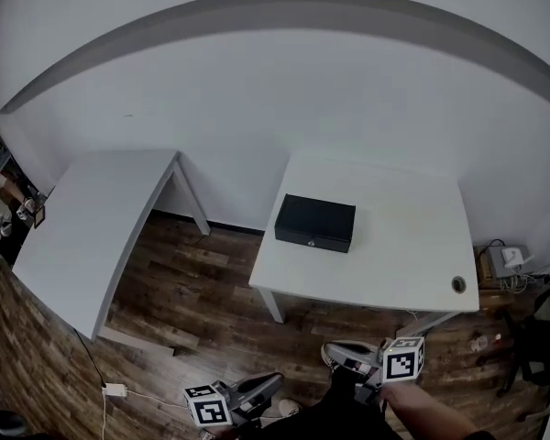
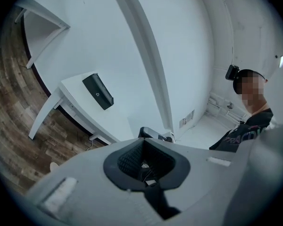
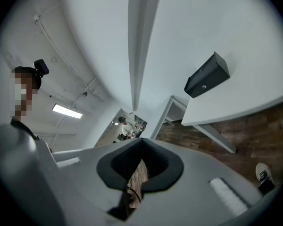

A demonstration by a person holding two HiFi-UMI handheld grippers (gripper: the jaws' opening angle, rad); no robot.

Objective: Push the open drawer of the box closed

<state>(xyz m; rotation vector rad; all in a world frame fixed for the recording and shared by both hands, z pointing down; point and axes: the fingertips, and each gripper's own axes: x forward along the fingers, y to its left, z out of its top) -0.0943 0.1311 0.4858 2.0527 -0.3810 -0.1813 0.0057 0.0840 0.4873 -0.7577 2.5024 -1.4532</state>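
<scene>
The black box (image 1: 314,222) sits on the white table (image 1: 403,264), near its left side. The left gripper (image 1: 273,381) and right gripper (image 1: 330,351) are low down, well apart from it. Both are pinched tight together and hold nothing.

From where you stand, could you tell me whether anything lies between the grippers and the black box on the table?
Nothing visible does. The black box sits alone on the white table; only bare tabletop and open wooden floor separate it from the left gripper and right gripper.
</scene>
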